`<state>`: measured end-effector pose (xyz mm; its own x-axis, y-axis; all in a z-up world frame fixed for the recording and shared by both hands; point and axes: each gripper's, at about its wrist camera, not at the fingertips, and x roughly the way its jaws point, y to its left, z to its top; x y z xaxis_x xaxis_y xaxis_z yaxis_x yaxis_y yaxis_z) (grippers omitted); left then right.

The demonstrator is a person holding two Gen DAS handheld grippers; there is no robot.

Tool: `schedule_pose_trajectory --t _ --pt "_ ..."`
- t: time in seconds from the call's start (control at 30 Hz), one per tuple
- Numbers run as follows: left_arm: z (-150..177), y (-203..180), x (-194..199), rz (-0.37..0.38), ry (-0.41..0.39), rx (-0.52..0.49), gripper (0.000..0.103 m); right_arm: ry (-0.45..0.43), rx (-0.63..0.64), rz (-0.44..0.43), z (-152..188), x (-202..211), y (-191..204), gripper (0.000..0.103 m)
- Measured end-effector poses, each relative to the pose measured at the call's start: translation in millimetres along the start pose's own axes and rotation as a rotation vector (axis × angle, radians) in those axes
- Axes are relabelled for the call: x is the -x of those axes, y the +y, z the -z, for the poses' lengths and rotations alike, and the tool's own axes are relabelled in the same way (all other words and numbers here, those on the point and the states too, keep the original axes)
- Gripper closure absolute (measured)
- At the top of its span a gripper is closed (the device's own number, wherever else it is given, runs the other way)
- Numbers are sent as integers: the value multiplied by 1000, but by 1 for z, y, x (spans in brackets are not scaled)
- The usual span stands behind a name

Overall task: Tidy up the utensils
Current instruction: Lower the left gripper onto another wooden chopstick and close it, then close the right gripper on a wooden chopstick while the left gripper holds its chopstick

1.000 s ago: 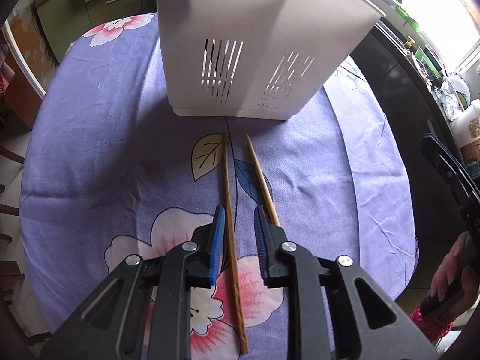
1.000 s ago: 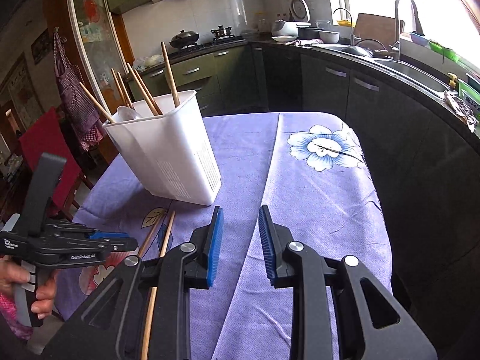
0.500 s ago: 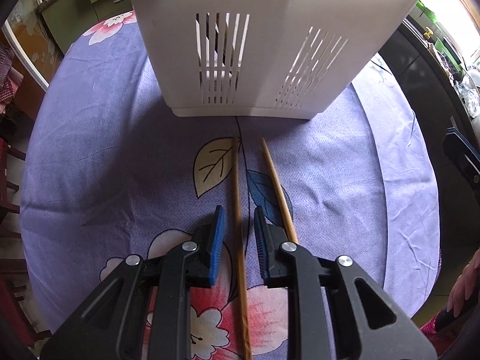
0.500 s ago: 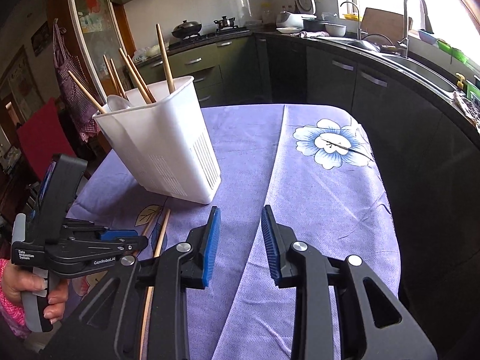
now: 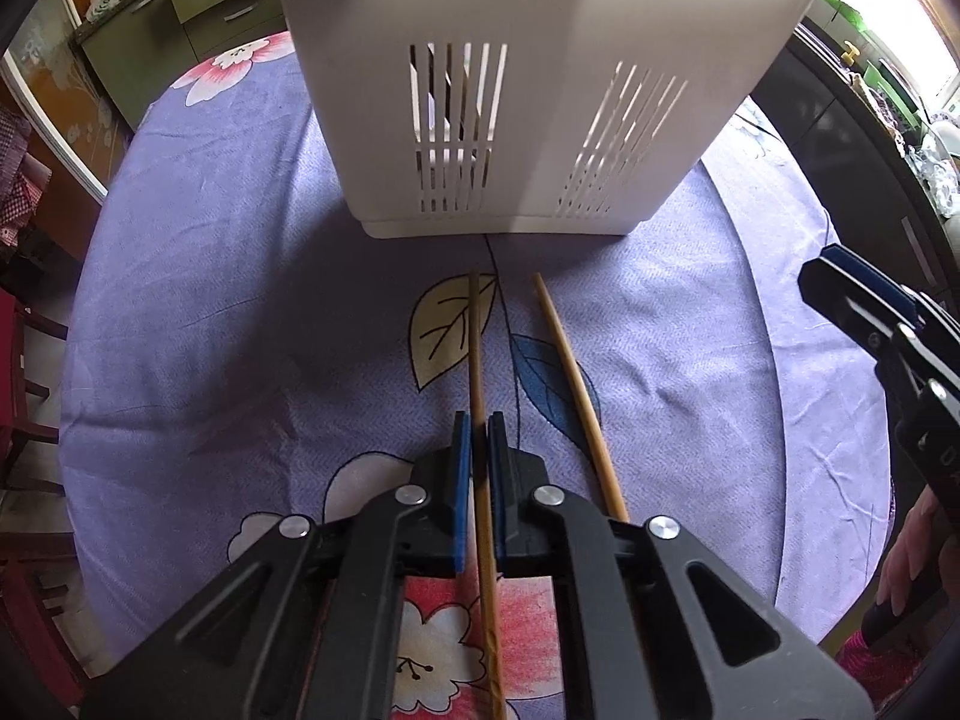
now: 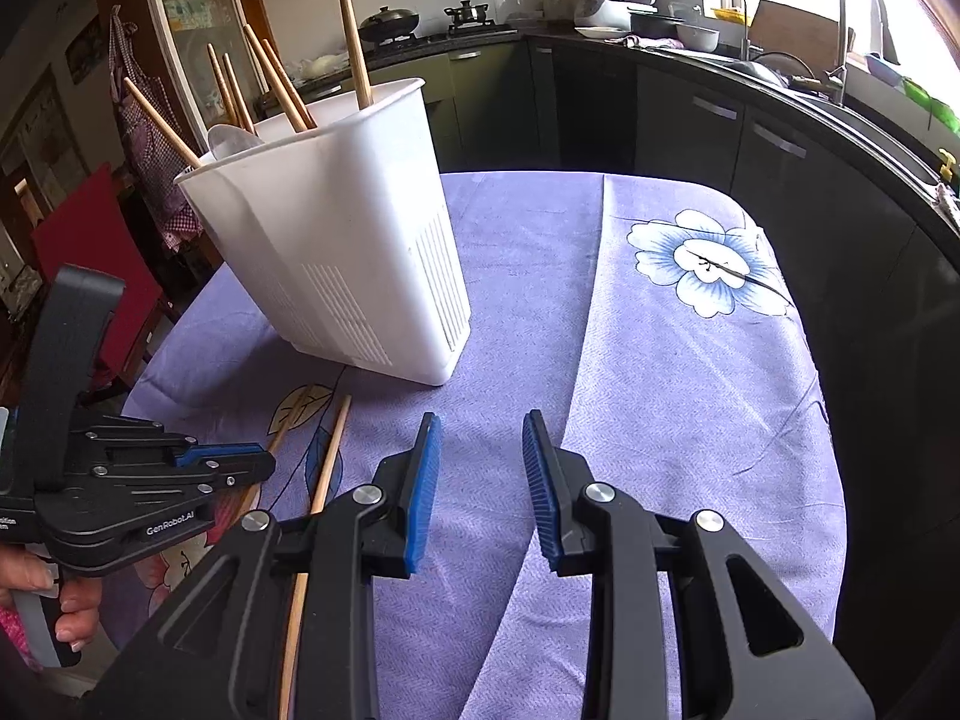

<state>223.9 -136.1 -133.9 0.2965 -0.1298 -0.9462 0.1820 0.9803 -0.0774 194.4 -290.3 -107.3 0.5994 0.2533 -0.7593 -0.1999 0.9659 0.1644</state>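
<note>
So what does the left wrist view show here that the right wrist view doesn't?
Only the left wrist view shows the left gripper from above, its jaws just closed on the darker chopstick, and the pink flower beyond the holder.

Only the right wrist view shows the holder's open top with five chopsticks and a spoon standing in it, the open, empty right gripper, and the sink.

Both show the white holder, the paler loose chopstick and the purple tablecloth.
</note>
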Motion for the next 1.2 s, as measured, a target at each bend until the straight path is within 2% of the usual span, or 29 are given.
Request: schedule_pose_trajectory --t 0.27,0.63,1.13,1.17,1.2 --pt "16 8 34 5 -65 -23 97 48 44 -28 9 -20 24 74" --pt "43 32 71 9 -136 -3 97 113 107 -85 11 -50 66 74" --pt "51 47 76 39 -146 8 97 175 163 -32 13 -86 101 75" --pt "51 47 76 40 -146 8 97 176 166 -26 12 -85 100 75" --pt "51 47 76 41 -146 8 97 176 171 -14 12 -85 101 80"
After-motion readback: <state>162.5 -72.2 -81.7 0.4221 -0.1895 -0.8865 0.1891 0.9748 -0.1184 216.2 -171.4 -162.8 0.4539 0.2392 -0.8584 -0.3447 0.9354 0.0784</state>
